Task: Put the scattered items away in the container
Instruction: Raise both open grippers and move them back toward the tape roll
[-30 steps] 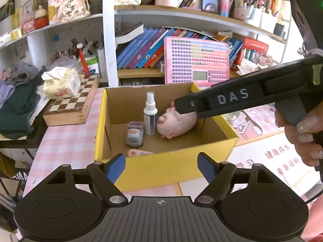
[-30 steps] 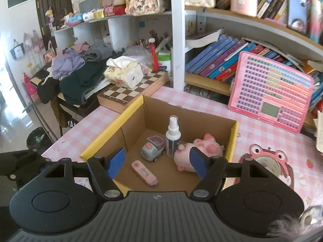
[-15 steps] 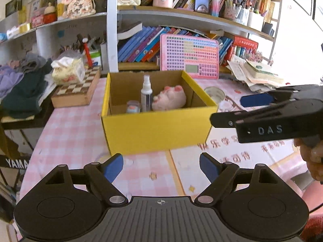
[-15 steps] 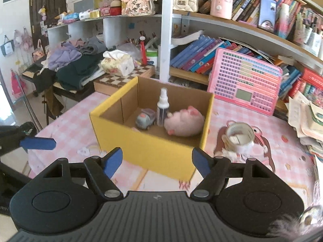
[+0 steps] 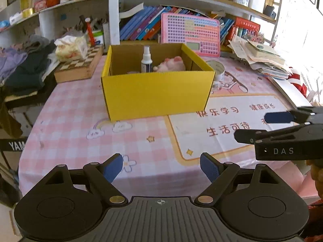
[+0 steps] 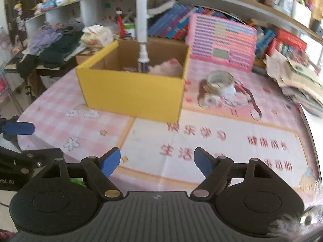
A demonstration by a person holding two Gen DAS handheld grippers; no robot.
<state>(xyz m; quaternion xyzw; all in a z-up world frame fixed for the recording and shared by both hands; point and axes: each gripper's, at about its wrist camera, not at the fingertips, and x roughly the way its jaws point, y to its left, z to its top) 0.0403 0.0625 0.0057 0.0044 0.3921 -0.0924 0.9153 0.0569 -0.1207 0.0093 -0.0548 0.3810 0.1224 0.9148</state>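
Clutter on the far left, a heap of clothes (image 5: 24, 66) and a chessboard box (image 5: 79, 65) with a tissue pack on it, lies off the working area and looks like no part of the job. Next comes the yellow cardboard box (image 5: 157, 92), standing on the pink checked tabletop (image 5: 66, 121); inside it a spray bottle (image 5: 146, 59) stands upright with a pink plush pig (image 5: 171, 65) just beside it on the right, and other contents are mostly hidden by the front wall. To the right of the box, near its corner, a roll of tape (image 6: 220, 83) sits out on the tabletop, so I judge the tidying mostly done with this one piece left. Both tools hang low over the near edge, well apart from the box. The left hand-held gripper (image 5: 161, 168) has its blue pads spread wide with nothing between them; the right hand-held gripper (image 6: 157, 162) is likewise spread and empty, touching nothing.
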